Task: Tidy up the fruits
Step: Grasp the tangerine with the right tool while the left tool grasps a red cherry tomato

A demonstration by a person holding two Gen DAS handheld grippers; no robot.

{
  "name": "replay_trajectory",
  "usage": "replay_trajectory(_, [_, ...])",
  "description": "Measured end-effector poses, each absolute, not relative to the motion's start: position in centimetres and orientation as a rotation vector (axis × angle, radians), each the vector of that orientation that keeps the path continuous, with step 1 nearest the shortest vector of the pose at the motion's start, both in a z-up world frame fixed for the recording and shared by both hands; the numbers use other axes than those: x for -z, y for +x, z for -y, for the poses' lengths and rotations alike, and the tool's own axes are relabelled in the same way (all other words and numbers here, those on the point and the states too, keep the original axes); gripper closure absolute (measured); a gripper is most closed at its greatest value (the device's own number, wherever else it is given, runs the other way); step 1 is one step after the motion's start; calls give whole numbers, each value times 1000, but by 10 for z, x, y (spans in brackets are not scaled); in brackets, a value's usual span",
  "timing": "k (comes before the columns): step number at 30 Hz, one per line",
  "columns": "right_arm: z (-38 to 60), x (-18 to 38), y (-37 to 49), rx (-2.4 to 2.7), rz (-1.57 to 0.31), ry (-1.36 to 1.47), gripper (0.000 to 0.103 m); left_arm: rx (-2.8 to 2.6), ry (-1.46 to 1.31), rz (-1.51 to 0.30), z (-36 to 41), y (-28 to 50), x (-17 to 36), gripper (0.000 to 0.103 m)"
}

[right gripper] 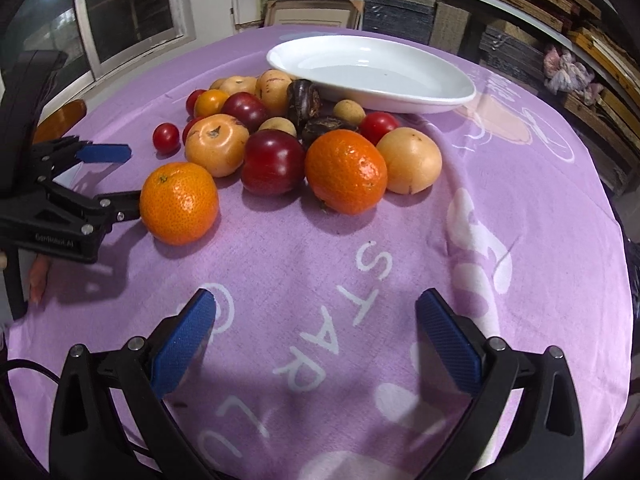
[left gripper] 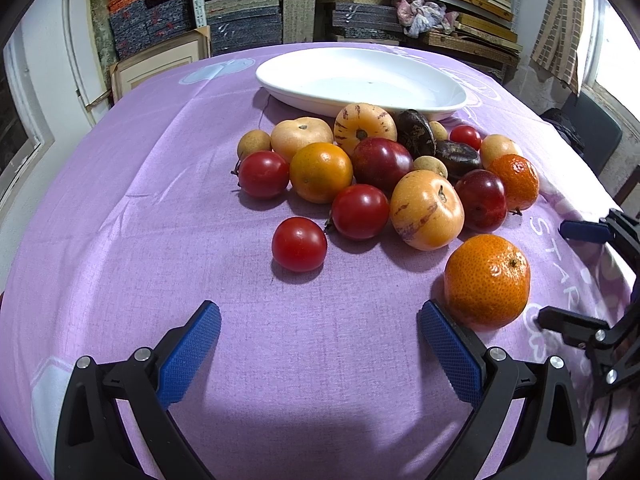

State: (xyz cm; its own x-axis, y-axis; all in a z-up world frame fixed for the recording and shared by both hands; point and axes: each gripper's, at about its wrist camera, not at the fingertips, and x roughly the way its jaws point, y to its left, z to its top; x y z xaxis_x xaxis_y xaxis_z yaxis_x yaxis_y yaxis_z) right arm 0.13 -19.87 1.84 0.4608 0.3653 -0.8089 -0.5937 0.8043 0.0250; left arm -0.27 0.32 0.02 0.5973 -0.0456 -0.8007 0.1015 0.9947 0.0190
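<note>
A pile of fruit lies on the purple tablecloth [left gripper: 160, 240] in front of an empty white plate [left gripper: 360, 80], which also shows in the right wrist view [right gripper: 372, 68]. There are red tomatoes [left gripper: 299, 244], mandarins, dark red plums [left gripper: 380, 164], striped yellow melons [left gripper: 426, 216], small brown longans and dark fruits. My left gripper [left gripper: 320, 328] is open and empty; its right finger is just beside the nearest mandarin [left gripper: 487, 280], seen also in the right wrist view [right gripper: 179, 203]. My right gripper [right gripper: 316, 320] is open and empty, short of a second mandarin [right gripper: 346, 171].
Shelves stacked with mats and boxes [left gripper: 360, 8] stand behind the table. A window [right gripper: 120, 8] is on the left in the right wrist view. The right gripper [left gripper: 592, 280] shows at the left view's right edge, by the table's rim.
</note>
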Motion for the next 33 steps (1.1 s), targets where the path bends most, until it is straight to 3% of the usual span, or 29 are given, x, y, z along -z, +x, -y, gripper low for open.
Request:
replay_trajectory(14, [226, -43, 10, -625, -782, -178, 8, 172, 104, -926, -12, 3, 2, 3])
replay_trajectory(16, [220, -44, 16, -634, -779, -196, 45, 144, 87, -928, -11, 4, 2, 3])
replay_trajectory(18, [215, -44, 24, -661, -799, -186, 55, 119, 76, -928, -9, 5, 1, 3])
replay_trajectory(33, [192, -39, 56, -726, -805, -178, 58, 111, 71, -929, -10, 6, 0, 3])
